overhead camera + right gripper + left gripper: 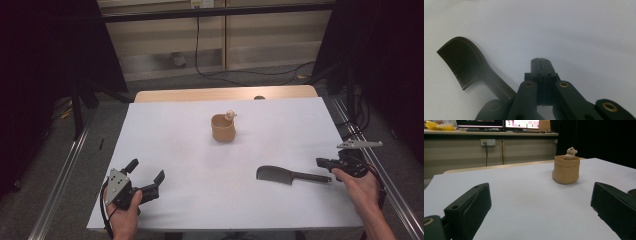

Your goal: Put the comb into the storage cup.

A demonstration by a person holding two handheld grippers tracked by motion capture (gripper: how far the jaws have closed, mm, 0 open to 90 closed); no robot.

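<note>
Clearly the comb lies lengthwise, handle toward the right gripper; its jaws are closed, empty, alongside.

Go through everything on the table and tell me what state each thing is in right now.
Dark plastic comb: flat on white table, not gripped.
Tan bag-shaped cup: upright, small bear figure inside.
Left hand-held gripper: open, empty.
Right hand-held gripper: shut, empty, beside comb handle.
</note>
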